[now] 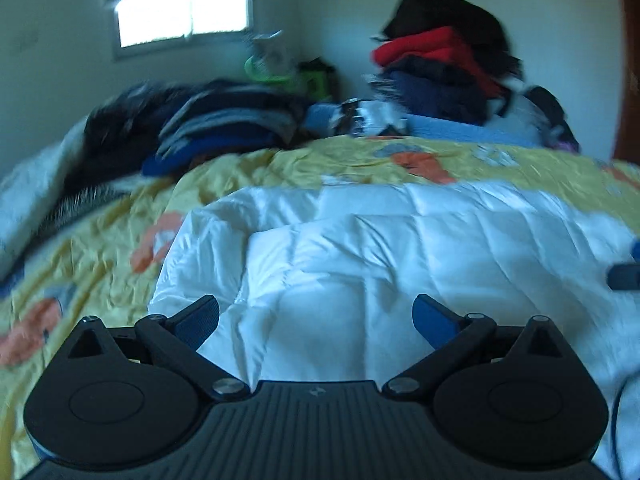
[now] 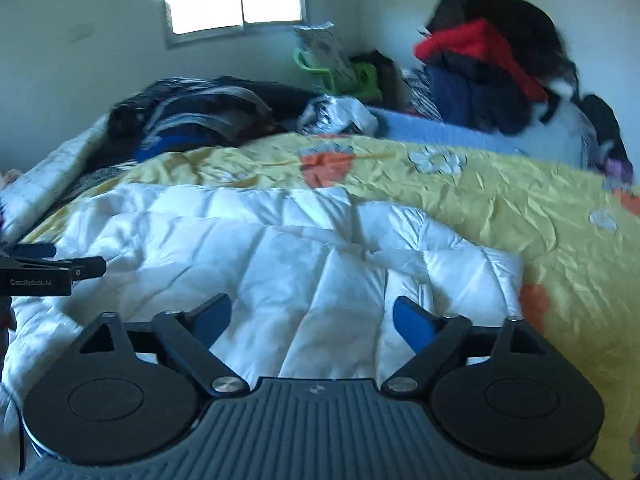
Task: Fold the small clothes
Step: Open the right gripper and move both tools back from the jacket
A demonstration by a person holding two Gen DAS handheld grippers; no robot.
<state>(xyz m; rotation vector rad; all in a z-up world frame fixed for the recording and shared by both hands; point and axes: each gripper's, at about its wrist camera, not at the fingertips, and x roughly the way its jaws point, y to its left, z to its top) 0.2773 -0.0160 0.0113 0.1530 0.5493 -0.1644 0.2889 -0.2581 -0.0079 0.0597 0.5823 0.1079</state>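
Dark clothes heap (image 1: 216, 128) (image 2: 200, 116): piled at the far left of the bed, blurred, a mix of black, grey and blue pieces.
Left tool (image 1: 316, 322): fingers spread wide apart, nothing between them, hovering low over the white garment; its black body also shows at the left edge of the right wrist view (image 2: 48, 272).
White quilted garment (image 1: 400, 256) (image 2: 280, 256): a puffy white piece spread flat in the middle of the bed, lying on the yellow cover, right in front of both tools.
Right tool (image 2: 312, 318): fingers likewise held apart and holding nothing, just above the near edge of the white garment.
Yellow bedspread (image 1: 100, 248) (image 2: 540, 216): crumpled, with orange and pale flower prints, showing around the garment on the left, far side and right.
Stacked clothes (image 1: 444, 64) (image 2: 488, 60): a tall pile at the far right by the wall, black on top, red beneath, navy under that.
Window (image 1: 184, 18) (image 2: 236, 8): bright, high on the back wall.
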